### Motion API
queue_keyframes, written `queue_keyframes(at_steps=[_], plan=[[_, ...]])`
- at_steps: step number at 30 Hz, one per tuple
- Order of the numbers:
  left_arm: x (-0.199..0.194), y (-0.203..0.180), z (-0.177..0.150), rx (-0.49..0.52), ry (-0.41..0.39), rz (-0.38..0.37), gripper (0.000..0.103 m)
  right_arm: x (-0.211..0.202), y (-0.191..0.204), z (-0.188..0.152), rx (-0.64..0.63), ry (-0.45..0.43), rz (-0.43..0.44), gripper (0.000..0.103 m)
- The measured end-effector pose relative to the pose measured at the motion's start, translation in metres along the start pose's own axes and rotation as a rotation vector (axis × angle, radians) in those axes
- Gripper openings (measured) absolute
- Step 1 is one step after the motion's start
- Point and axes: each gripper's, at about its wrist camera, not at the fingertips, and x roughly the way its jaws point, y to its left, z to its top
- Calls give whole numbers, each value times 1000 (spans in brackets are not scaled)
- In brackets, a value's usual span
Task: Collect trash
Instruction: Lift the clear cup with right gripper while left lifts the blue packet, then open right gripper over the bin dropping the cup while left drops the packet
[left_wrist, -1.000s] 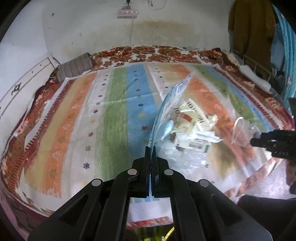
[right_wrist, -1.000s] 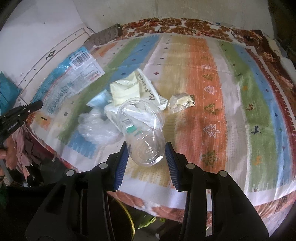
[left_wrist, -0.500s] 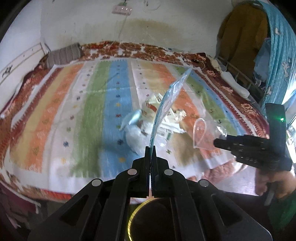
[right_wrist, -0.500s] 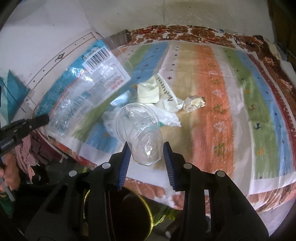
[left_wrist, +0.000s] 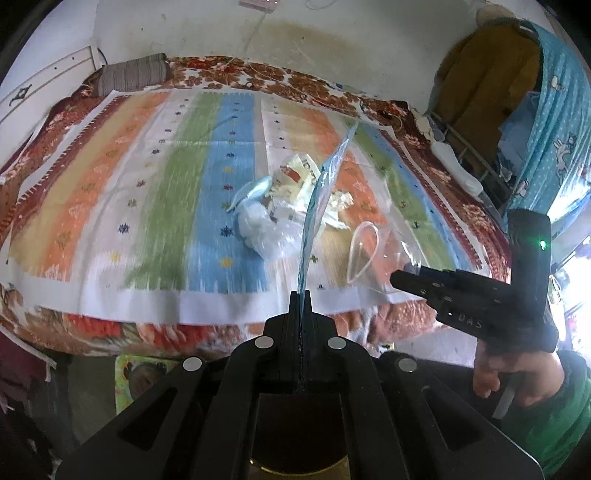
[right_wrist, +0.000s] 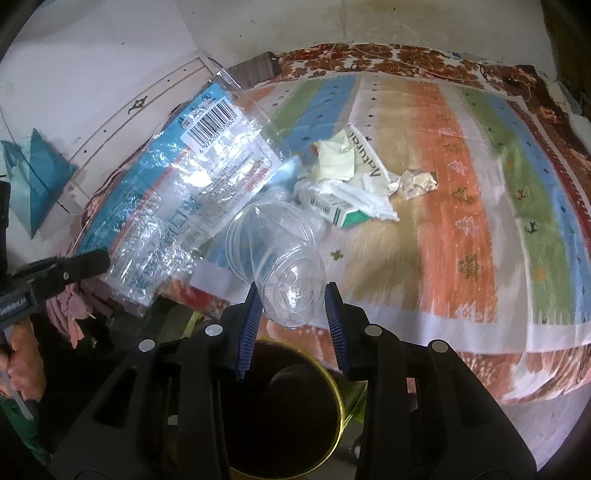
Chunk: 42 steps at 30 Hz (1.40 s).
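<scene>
Pinching a blue-and-clear wrapper by its lower edge, the left tool is fully clenched, the sheet standing up edge-on from its tips. From the right wrist view the same wrapper hangs flat, barcode at its upper end, beside the cup. The right tool grasps a clear cup at its base, blue pads against both sides, the mouth pointing away. Both items are held over the near edge of the bed, above a dark bin with a yellow rim. More trash, paper, a small box and crumpled foil, lies on the striped cover. A hand grips the right tool's handle.
</scene>
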Motion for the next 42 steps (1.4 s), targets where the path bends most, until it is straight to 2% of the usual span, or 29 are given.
queue_keyframes(at_steps=[14,20,28,32,42], plan=[[-6,-1,-66,-74,58,-7,0,-12,17,-49,16,19,-14,33],[1,-5,-99,-74,99,37,0,-10,20,-73,34,43,-28,33],[24,-8,-133,-95,210,83,0,6,21,-109,68,118,-52,33],[36,-2,-143,-129,266,83,0,21,22,-128,78,179,-75,33],[76,8,-166,-201,430,140,0,50,21,-151,100,286,-136,33]])
